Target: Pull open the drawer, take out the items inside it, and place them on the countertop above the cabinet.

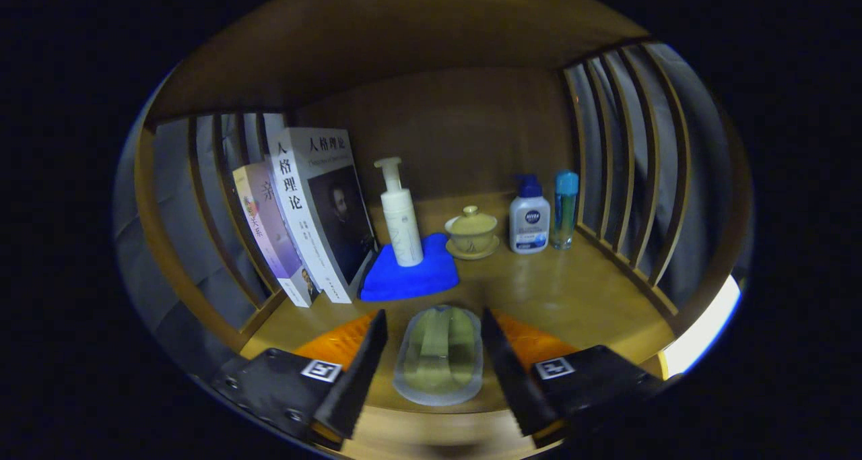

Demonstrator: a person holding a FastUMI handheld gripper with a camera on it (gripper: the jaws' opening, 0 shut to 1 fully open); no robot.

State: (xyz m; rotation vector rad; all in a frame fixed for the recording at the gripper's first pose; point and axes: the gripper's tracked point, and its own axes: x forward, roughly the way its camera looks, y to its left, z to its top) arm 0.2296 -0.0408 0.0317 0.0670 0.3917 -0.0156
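Soap dish (pixel 438 364) between spread tool (pixel 434 352) fingers.

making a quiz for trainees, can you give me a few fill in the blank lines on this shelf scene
1. The white pump bottle stands on a folded ______ cloth.
2. The lidded teacup sits between the white pump bottle and the bottle with the ______ pump top.
3. The clear soap case lies ______ the fingers of the open gripper.
4. Two ______ lean against the slatted side wall.

Missing words: blue; blue; between; books
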